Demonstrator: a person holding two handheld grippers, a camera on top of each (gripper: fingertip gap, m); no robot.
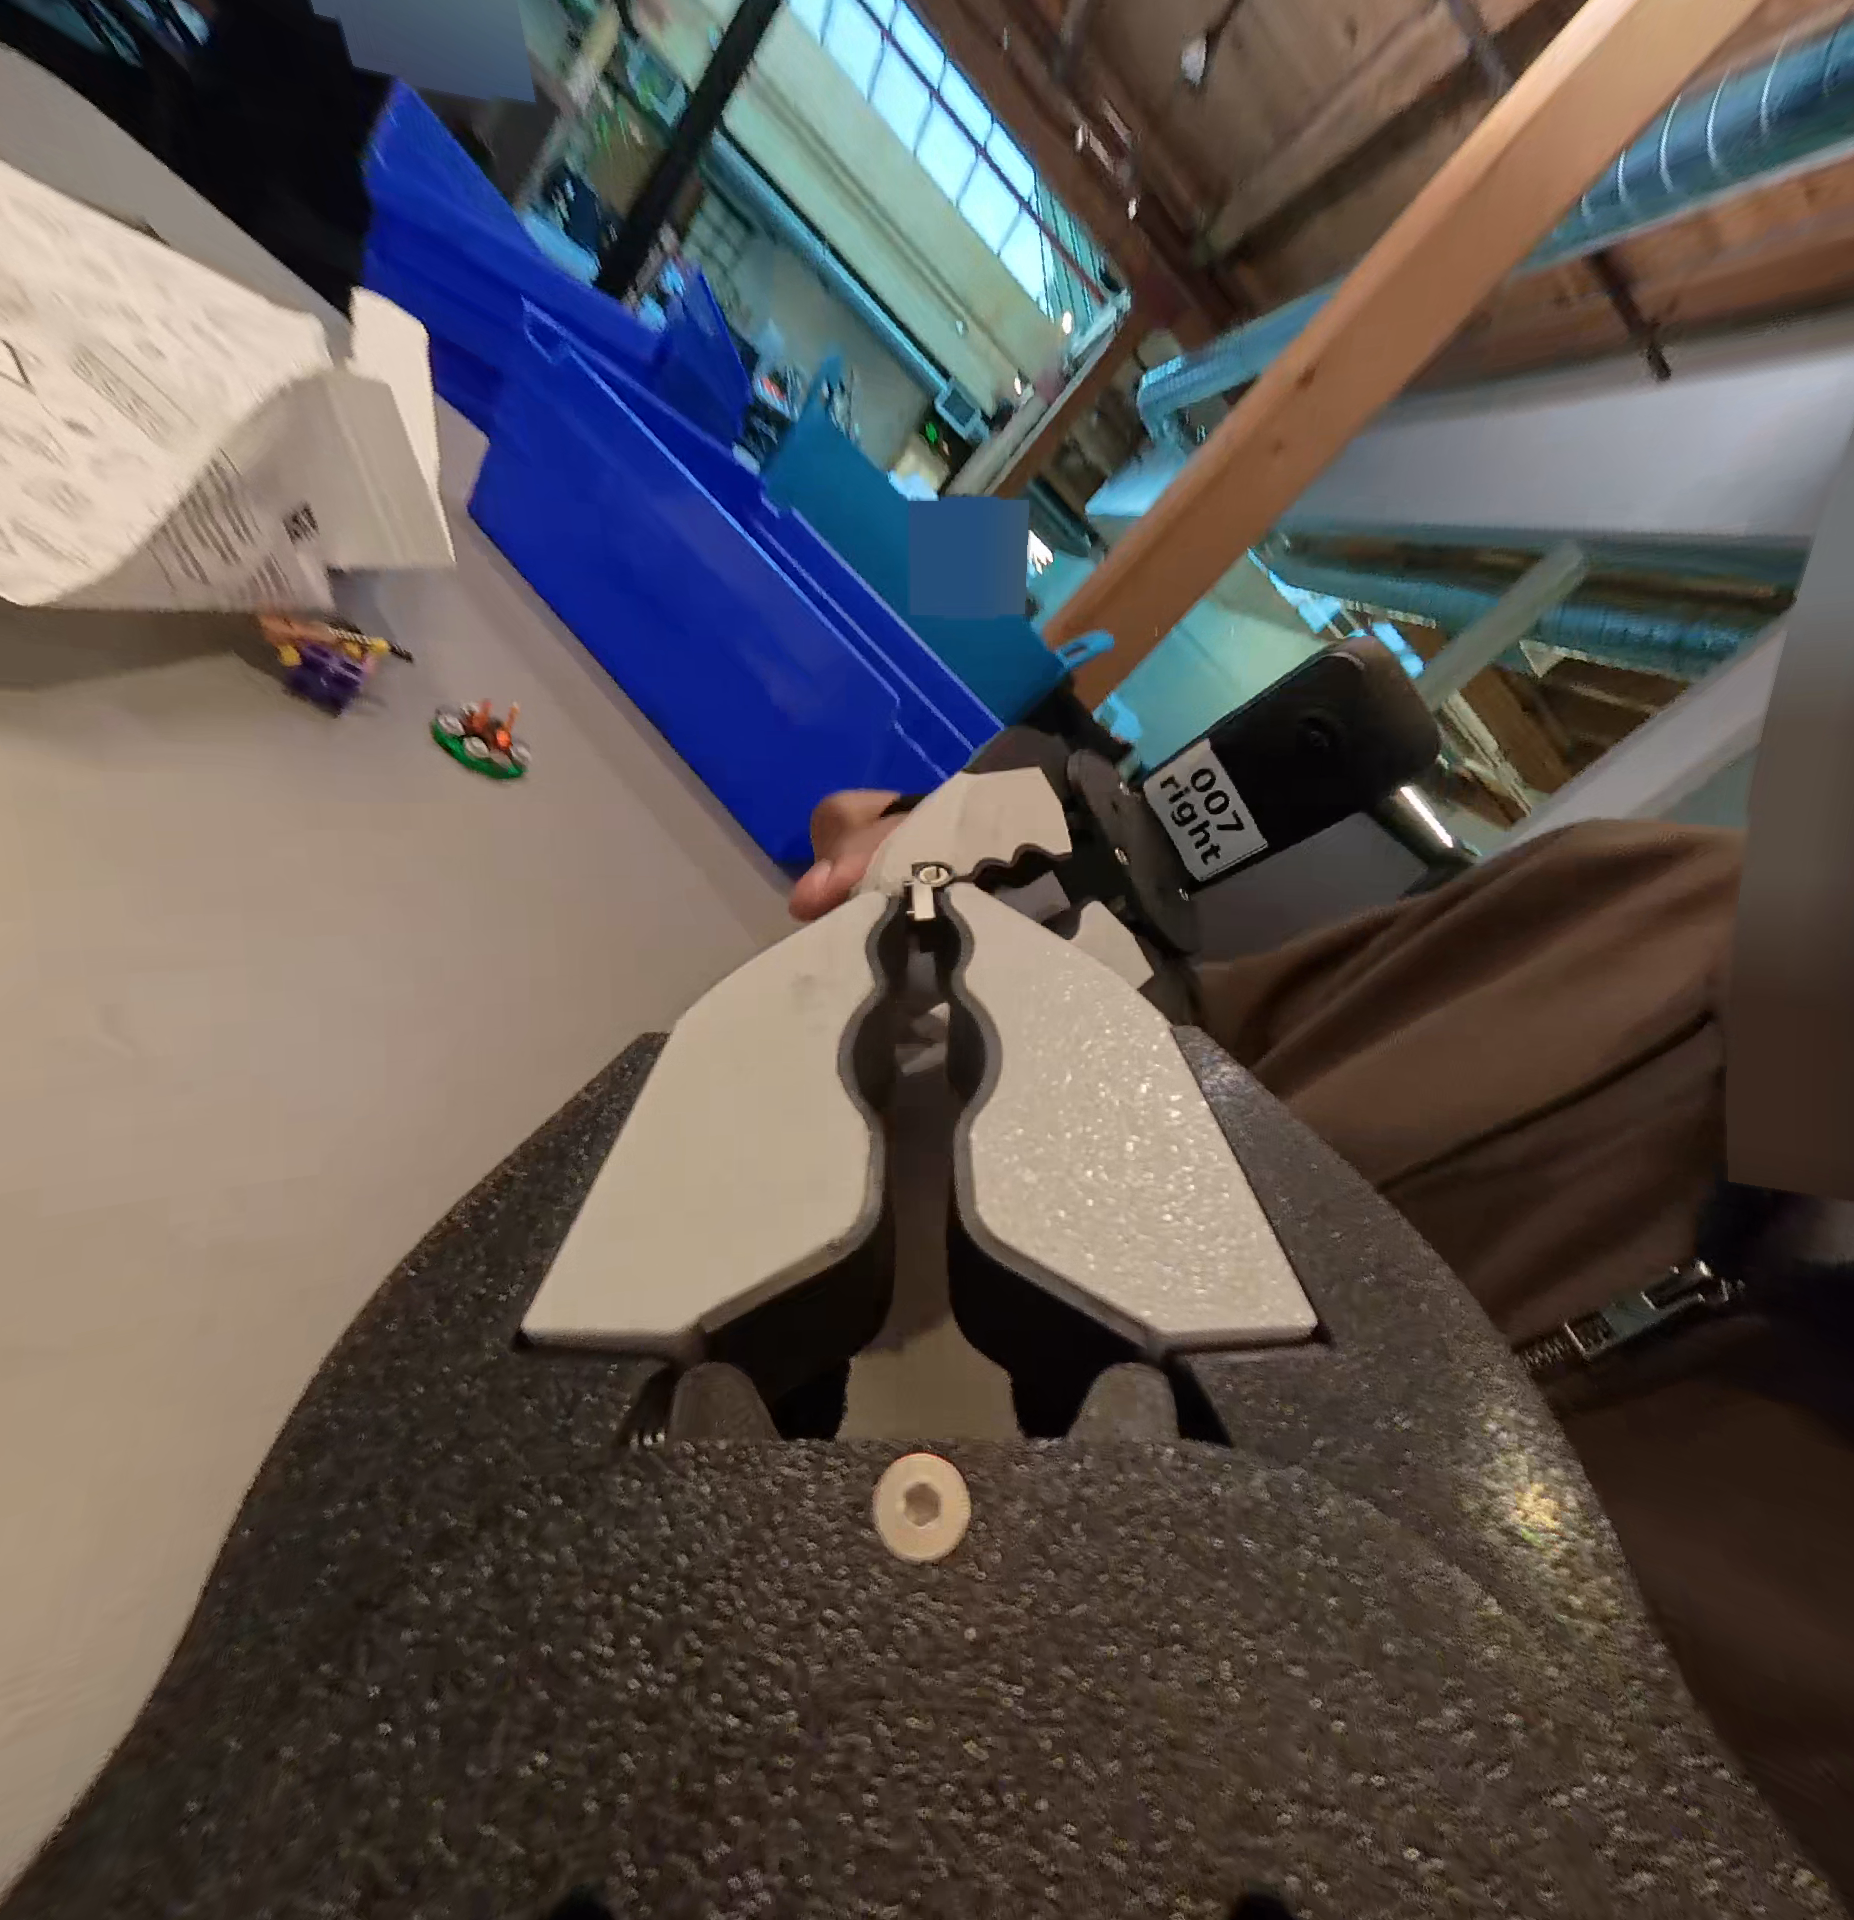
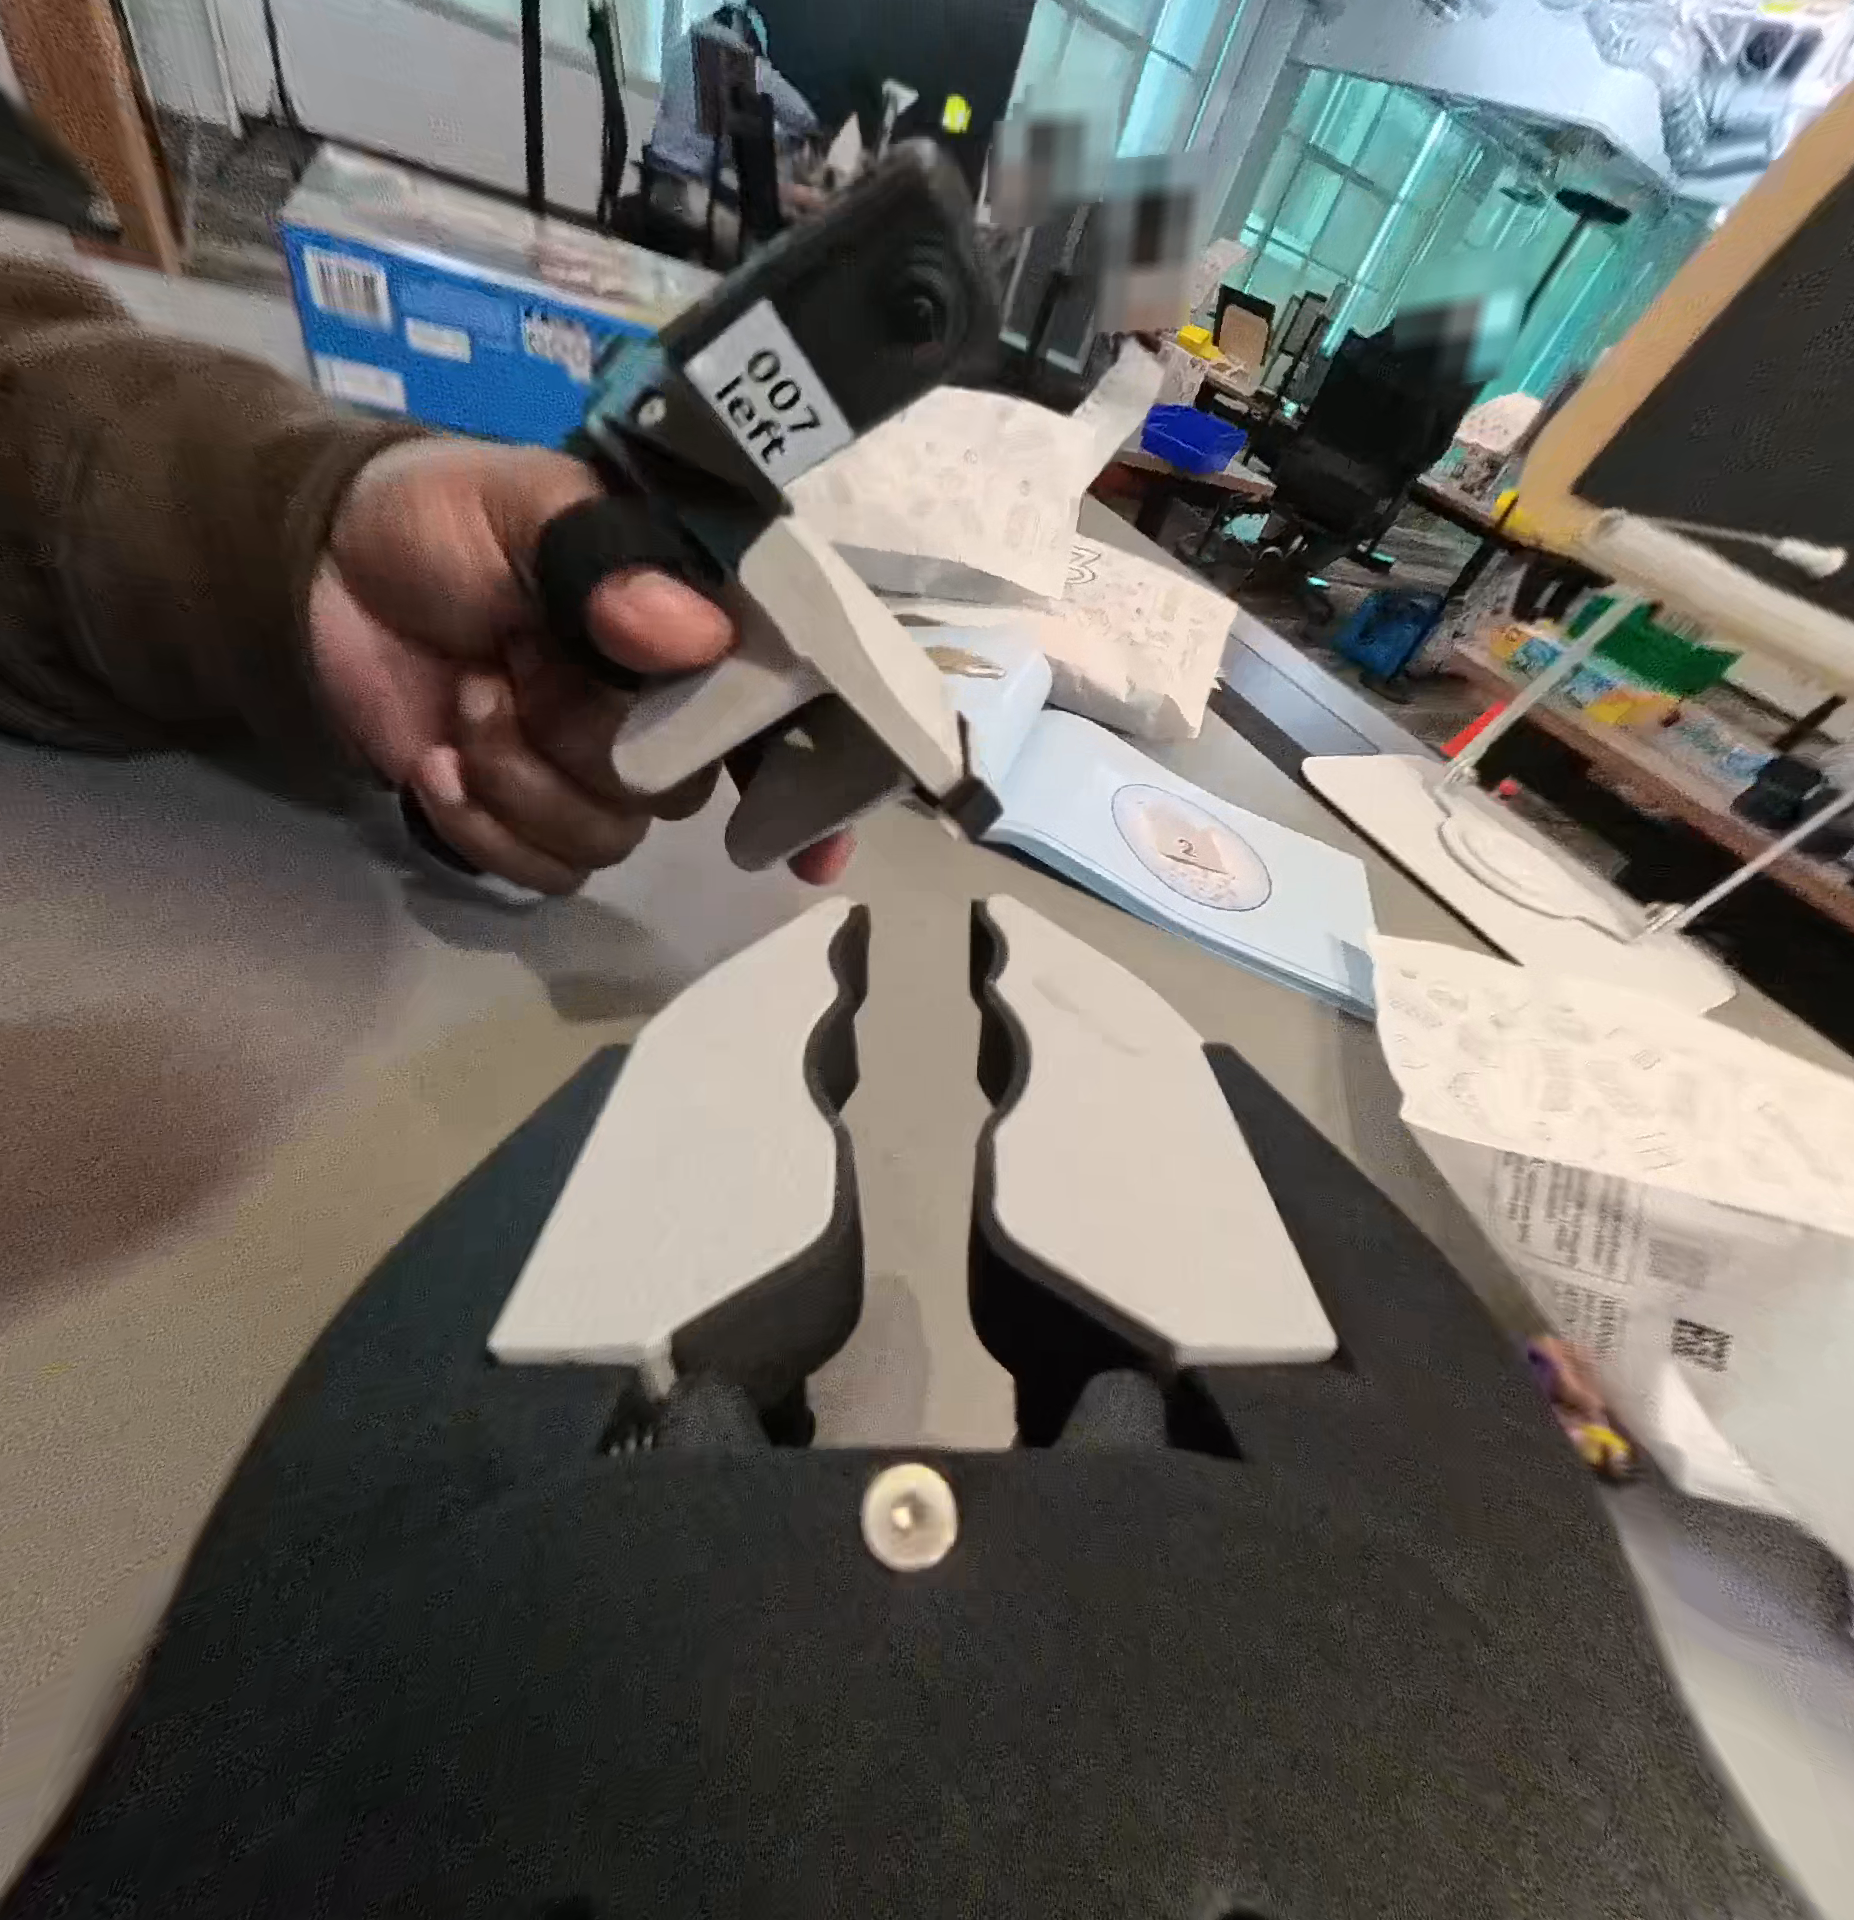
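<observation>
My left gripper [image 1: 921,902] pinches one small grey piece [image 1: 920,902]; my right gripper [image 2: 915,925] stands narrowly parted, bare; two toy builds [image 1: 325,665] on the counter [image 1: 227,935].

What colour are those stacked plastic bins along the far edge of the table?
The bins are bright blue, plain with no pattern. The left wrist view shows them best.

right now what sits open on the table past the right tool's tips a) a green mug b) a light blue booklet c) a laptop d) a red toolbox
b: past the right tool, an open light blue booklet with a round emblem on its page lies flat on the grey table.
</observation>
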